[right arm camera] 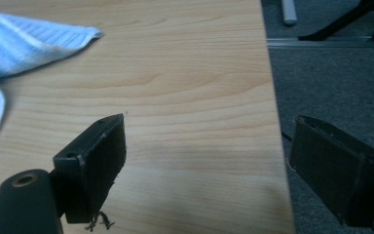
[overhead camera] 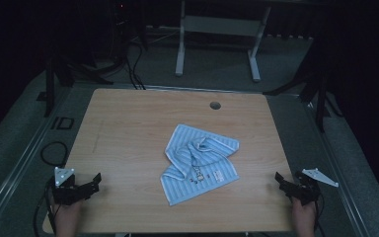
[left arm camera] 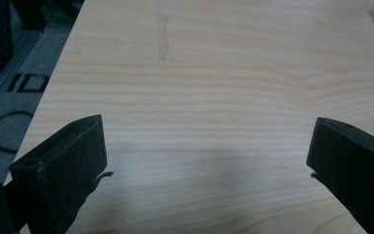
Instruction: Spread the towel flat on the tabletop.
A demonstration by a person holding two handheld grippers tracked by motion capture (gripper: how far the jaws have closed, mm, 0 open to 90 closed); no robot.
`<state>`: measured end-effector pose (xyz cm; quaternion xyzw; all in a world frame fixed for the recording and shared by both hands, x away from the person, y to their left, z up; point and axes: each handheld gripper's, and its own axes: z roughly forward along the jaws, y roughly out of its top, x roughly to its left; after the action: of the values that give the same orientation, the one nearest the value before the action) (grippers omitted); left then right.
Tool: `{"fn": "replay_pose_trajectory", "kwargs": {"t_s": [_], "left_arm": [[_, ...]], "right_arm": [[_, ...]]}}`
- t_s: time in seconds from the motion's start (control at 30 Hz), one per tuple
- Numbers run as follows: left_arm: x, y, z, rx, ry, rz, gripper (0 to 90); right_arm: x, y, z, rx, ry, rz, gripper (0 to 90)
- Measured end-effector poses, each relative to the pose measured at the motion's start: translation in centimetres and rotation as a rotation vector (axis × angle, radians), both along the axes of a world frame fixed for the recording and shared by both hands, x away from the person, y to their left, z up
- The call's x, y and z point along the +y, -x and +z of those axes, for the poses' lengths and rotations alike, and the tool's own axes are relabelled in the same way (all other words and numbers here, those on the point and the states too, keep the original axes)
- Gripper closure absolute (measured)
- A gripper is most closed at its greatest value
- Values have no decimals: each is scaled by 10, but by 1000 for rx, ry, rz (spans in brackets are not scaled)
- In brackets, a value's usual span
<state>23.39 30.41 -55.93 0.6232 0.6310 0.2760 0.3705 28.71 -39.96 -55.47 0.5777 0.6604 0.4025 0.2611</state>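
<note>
A crumpled light-blue striped towel [overhead camera: 200,160] lies near the middle of the wooden table [overhead camera: 128,128], with a small printed label on its front part. My left gripper [overhead camera: 91,185] rests at the table's front left corner, held by a hand, jaws wide apart over bare wood [left arm camera: 209,146]. My right gripper [overhead camera: 282,181] sits at the front right edge, also open, one jaw over the table and the other past its rim [right arm camera: 207,151]. The towel's edge [right arm camera: 14,44] shows at the upper left of the right gripper view. Both grippers are well clear of the towel.
A round cable hole [overhead camera: 215,105] sits near the table's far edge. Grey carpet [overhead camera: 355,163] surrounds the table, with black stand legs [overhead camera: 321,98] at both sides, a white desk frame [overhead camera: 217,39] behind, and a coiled cable [overhead camera: 54,150] on the left floor.
</note>
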Motion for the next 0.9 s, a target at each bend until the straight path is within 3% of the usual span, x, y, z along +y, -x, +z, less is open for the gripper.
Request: {"fn": "replay_pose_trajectory", "kwargs": {"t_s": [0.1,0.27,0.3,0.33,0.43,0.5,0.57,0.6,0.67,0.7,0.77,0.8,0.9], "left_arm": [[2,0,2,27,4,-5,8],[10,1,5,95,24,-72,9],[11,1,7,127,17,-99,8],[10,2,9,142,7,-114,9],[7,4,12,188,-93,-157,9],[5,4,14,229,-87,-185,9],[-2,2,14,279,-119,-215,9],[-7,1,14,298,-158,-223,9],[-18,-2,14,346,-228,-246,8],[-24,-3,15,353,-241,-261,8],[-28,-5,15,360,-237,-276,8],[-35,-9,15,373,-220,-299,8],[-52,-15,15,378,-208,-352,8]], "right_arm": [[1,-1,0,11,1,43,127],[2,-5,-1,74,13,151,130],[2,-5,0,83,19,167,133],[1,-5,1,95,33,182,133],[1,-4,7,115,74,184,138],[0,-4,12,138,84,193,138],[2,-6,18,175,89,227,139],[4,-8,21,196,102,246,140],[10,-11,24,256,149,295,140],[14,-13,25,277,167,325,139],[17,-14,26,296,180,350,135],[28,-17,29,316,201,403,125],[36,-22,32,346,200,444,120]]}}
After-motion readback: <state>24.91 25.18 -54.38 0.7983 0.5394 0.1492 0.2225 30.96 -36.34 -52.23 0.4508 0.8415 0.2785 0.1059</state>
